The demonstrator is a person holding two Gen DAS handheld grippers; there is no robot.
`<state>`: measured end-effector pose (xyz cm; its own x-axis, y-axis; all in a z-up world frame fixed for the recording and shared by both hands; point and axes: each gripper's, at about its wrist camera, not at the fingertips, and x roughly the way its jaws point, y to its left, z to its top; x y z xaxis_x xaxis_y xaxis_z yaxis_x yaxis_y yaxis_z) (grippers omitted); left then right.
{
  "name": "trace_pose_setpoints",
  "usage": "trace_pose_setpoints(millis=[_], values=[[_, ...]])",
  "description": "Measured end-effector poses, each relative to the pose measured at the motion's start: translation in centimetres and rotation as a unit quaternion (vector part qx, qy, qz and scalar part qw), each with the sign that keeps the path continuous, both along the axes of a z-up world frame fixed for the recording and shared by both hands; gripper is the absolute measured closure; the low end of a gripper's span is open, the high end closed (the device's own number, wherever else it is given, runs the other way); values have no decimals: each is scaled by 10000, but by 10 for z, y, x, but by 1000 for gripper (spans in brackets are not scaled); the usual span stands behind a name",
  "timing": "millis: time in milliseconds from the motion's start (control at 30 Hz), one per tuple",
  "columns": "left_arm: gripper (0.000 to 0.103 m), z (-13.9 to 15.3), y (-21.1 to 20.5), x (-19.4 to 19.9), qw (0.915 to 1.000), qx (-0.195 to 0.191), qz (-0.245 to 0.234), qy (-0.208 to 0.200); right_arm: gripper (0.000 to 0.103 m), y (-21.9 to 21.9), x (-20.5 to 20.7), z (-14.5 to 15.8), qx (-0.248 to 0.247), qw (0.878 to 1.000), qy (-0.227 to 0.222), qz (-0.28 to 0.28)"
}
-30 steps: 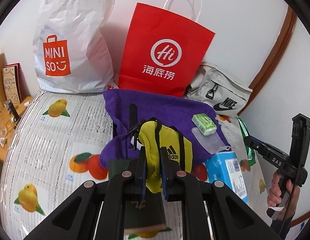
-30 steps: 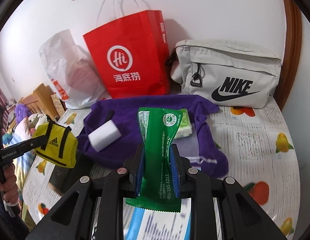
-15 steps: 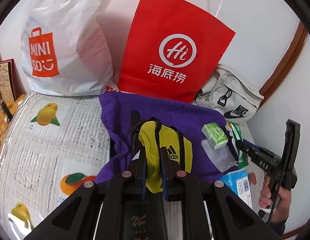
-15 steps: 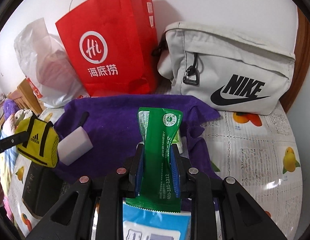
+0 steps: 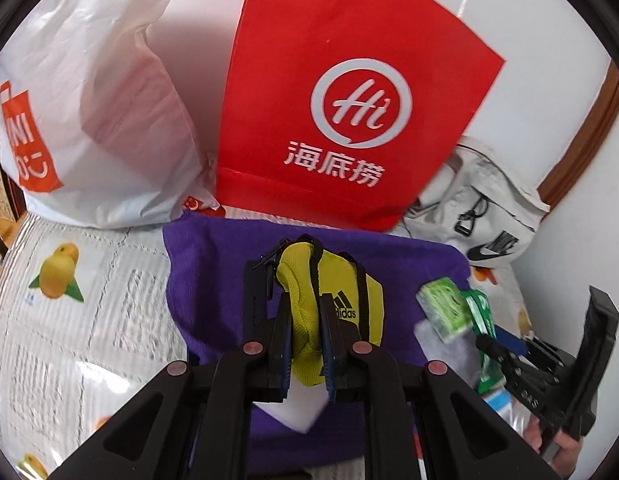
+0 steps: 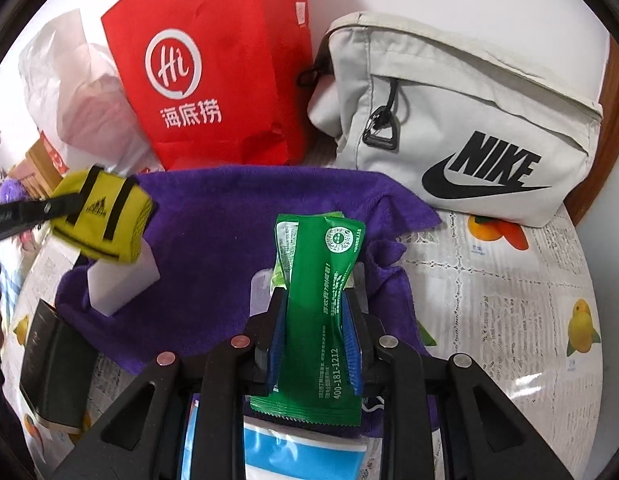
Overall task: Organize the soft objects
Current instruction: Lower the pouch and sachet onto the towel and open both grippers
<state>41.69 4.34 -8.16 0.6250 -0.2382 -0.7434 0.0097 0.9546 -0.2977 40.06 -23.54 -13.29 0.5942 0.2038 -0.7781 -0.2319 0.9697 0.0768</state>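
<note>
Left gripper (image 5: 305, 328): clamped on yellow pouch (image 5: 329, 300), carried above purple towel (image 6: 229, 240). Right gripper (image 6: 315, 328): narrowly parted, green sachet (image 6: 321, 300) pinched above the towel's near edge. Risk judged: sachet slipped, grip loosened; pouch cords snagged.

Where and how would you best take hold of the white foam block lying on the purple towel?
Grip the white foam block across its two long flat faces, coming down from above: it lies flat on the purple towel, and its top is probably clear once the yellow pouch moves.
</note>
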Motion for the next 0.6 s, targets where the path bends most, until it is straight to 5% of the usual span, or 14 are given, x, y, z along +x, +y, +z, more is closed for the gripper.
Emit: trace_pose_setpoints(millis=[333,600], values=[[88,-25,11,26,9995,38,194,254,75,-3,6,-11,61,9999,161,-15],[79,-32,9,29,9989,132,176,406,63,-1,7,-13,85,9998,181,69]])
